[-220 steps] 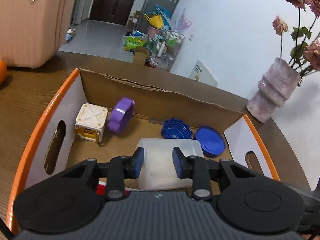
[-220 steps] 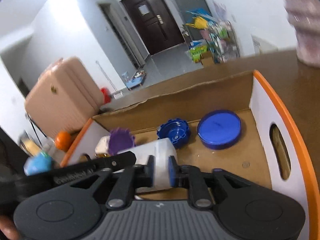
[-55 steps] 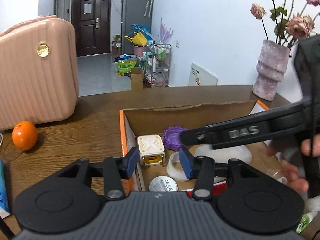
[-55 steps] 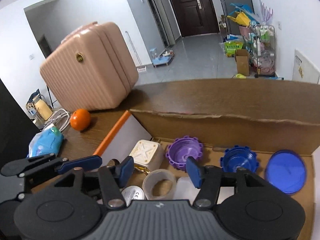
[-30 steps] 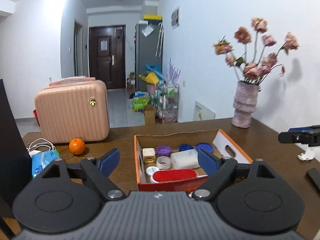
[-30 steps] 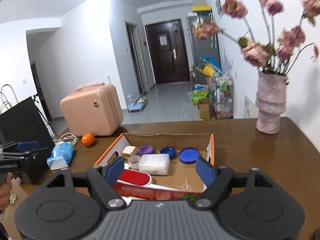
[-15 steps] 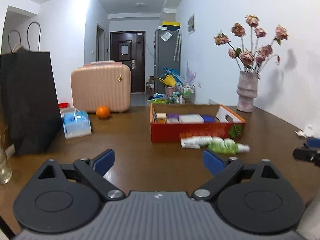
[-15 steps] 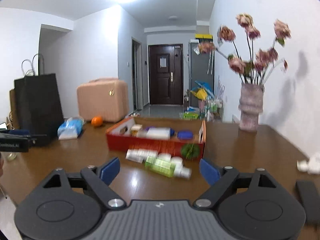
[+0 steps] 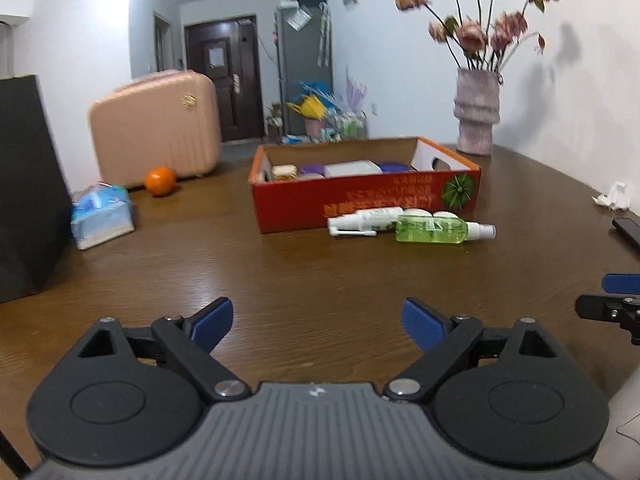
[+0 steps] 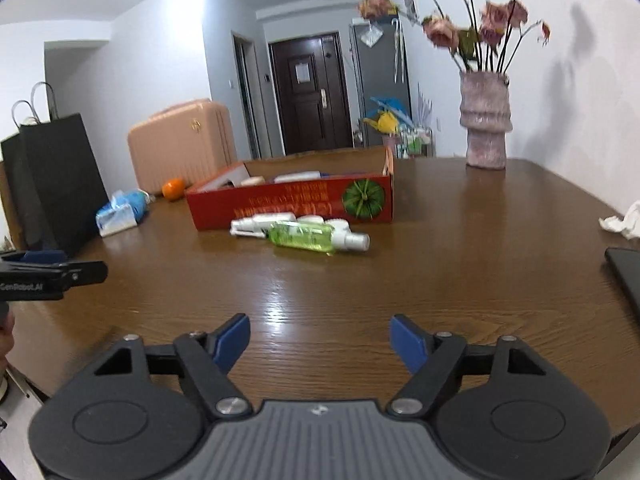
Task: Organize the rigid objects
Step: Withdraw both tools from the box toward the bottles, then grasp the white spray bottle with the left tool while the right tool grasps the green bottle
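Both tongs held wide apart and empty, well back from the red box (image 9: 366,200).
Left tongs (image 9: 318,320) and right tongs (image 10: 320,338) are seen above the surface (image 9: 280,272); a green bottle (image 10: 302,236) lies just beside the box.

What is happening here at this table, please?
A person holds a gripper in each hand, tidying small items into a red cardboard box. At this moment both the left gripper and the right gripper are open, empty and far from the box. A green spray bottle and a white bottle lie on the table in front of the box, not yet put away.
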{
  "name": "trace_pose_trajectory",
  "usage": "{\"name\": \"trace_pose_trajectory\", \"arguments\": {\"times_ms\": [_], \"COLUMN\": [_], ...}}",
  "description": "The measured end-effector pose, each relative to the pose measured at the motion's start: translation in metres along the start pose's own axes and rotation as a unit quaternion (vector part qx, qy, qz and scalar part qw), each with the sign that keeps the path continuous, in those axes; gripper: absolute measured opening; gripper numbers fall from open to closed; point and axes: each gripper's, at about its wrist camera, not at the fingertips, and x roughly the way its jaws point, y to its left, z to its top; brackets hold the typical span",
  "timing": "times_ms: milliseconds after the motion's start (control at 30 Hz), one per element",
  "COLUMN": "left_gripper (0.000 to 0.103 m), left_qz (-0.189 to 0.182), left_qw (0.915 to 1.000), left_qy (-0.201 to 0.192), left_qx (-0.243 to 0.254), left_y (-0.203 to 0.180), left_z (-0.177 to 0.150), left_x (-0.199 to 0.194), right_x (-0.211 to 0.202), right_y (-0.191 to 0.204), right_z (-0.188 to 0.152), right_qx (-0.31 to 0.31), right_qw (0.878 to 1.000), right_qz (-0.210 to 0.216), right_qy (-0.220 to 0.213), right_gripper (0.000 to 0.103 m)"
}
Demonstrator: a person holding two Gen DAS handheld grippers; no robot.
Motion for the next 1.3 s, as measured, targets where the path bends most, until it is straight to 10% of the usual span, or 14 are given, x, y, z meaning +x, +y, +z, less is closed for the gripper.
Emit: {"name": "trace_pose_trajectory", "arguments": {"times_ms": [233, 733, 967, 1300], "left_gripper": [0.091, 0.065, 0.039, 0.055], "left_qz": [-0.022, -0.207, -0.194, -0.157], "left_qw": [0.9984, 0.9612, 0.9668, 0.9801], "left_qy": [0.004, -0.007, 0.030, 0.079], "left_qx": [0.053, 0.182, 0.163, 0.093], "left_y": [-0.015, -0.014, -0.015, -0.017], "left_z": [0.033, 0.074, 0.061, 0.063], "left_x": [0.083, 0.215, 0.216, 0.202], "right_x": [0.059, 0.166, 0.185, 0.172], "right_y": [-0.009, 0.010, 0.010, 0.017], "right_z": [0.038, 0.093, 0.086, 0.067], "right_qx": [-0.034, -0.143, -0.143, -0.120], "right_qw": [0.999, 0.989, 0.988, 0.989], "right_qz": [-0.005, 0.033, 0.039, 0.057], "right_qy": [0.018, 0.026, 0.040, 0.069], "right_gripper": [0.068, 0.057, 0.047, 0.036]}}
